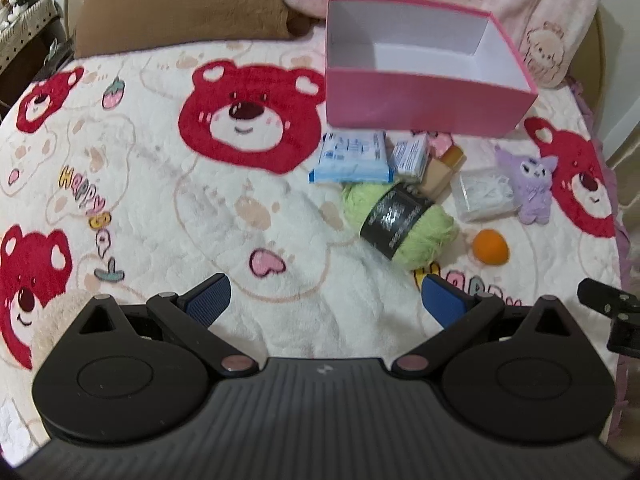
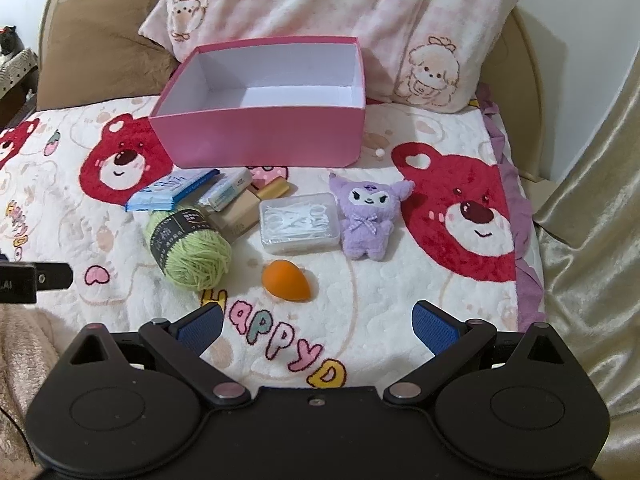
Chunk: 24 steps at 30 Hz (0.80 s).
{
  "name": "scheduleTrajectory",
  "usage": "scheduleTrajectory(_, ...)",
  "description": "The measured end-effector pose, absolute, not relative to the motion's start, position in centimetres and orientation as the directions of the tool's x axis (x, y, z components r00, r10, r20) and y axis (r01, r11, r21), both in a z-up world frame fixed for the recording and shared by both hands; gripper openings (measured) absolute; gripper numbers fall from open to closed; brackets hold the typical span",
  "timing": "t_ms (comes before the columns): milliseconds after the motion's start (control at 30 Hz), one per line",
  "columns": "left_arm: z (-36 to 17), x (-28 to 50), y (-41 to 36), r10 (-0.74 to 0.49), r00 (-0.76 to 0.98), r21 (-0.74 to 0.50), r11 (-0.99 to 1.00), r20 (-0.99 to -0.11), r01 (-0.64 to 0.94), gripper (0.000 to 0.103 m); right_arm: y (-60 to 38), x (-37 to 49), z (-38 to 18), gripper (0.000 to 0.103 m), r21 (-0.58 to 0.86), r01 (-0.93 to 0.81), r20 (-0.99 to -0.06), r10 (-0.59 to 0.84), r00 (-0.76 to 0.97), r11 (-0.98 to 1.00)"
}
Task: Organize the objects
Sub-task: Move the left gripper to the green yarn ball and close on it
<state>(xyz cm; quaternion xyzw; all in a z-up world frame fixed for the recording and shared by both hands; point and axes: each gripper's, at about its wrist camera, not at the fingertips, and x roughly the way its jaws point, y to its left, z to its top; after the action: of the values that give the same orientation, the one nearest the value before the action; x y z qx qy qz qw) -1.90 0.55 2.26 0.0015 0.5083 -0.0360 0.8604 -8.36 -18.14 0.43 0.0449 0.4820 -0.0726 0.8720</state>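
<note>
Pink box (image 2: 264,136): empty, standing on the bed's blanket (image 2: 380,280) behind the clutter.
Loose items: yarn ball (image 2: 188,248), orange sponge (image 2: 286,275), clear case (image 2: 298,222) and purple plush (image 2: 368,220) lie just before it.
Left tongs (image 1: 324,304): wide, empty.
Right tongs (image 2: 316,324): wide, empty, nearest the sponge.
Risk: the egg-shaped sponge and the yarn may roll on the soft fleece if nudged; the packets (image 2: 192,190) overlap, so one may drag another.

Bed (image 2: 400,280) under bear-print blanket; brown pillow (image 2: 100,52), pink pillow (image 2: 360,8) against headboard; gold curtain (image 2: 592,240) right.
</note>
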Motion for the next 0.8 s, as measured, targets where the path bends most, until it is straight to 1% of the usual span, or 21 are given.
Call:
scheduleTrajectory(100,2.8,-1.6,0.9,-0.066,0.501,-0.035,0.997,-0.863,0.071,0.103,-18.1,-8.1,0.9,0.102,0.035,0.139,-0.838,-0.047,0.544,0.99)
scheduleTrajectory(233,3.8,-0.7,1.5,-0.151,0.497,-0.112,0.988,-0.855,0.107,0.103,-17.7,-7.6,2.1,0.102,0.081,0.023,-0.81,0.052,0.584,0.996)
scheduleTrajectory(300,4.8,-0.3,1.6,-0.182,0.514,-0.126,0.982,-0.838,0.142,0.103,-17.1,-7.2,2.8,0.102,0.074,-0.049,-0.794,0.088,0.602,0.996)
scheduleTrajectory(367,5.6,0.5,1.8,-0.184,0.528,-0.122,0.981,-0.829,0.149,0.103,-16.4,-6.9,3.4,0.102,0.045,-0.119,-0.78,0.11,0.616,0.992)
scheduleTrajectory(433,5.9,1.8,1.9,-0.185,0.528,-0.121,0.981,-0.829,0.153,0.103,-16.0,-6.7,4.0,0.102,0.047,-0.197,-0.731,0.168,0.661,0.979)
scheduleTrajectory(500,5.9,3.3,2.2,-0.22,0.516,-0.161,0.974,-0.828,0.157,0.103,-16.3,-6.4,4.3,0.102,0.094,-0.282,-0.677,0.269,0.685,0.955)
scheduleTrajectory(567,5.6,4.5,2.3,-0.25,0.496,-0.198,0.968,-0.831,0.156,0.103,-16.3,-5.2,4.3,0.102,0.145,-0.304,-0.683,0.317,0.658,0.942)
scheduleTrajectory(633,5.1,5.7,2.1,-0.253,0.491,-0.207,0.967,-0.834,0.147,0.103,-16.1,-3.9,4.2,0.102,0.187,-0.33,-0.689,0.363,0.627,0.925)
scheduleTrajectory(700,4.5,6.8,1.8,-0.262,0.489,-0.223,0.965,-0.832,0.138,0.103,-15.6,-2.9,3.8,0.102,0.189,-0.356,-0.701,0.38,0.603,0.915)
scheduleTrajectory(800,3.0,8.2,1.3,-0.282,0.465,-0.258,0.959,-0.839,0.116,0.102,-13.9,-1.3,2.9,0.102,0.147,-0.406,-0.745,0.371,0.554,0.902)
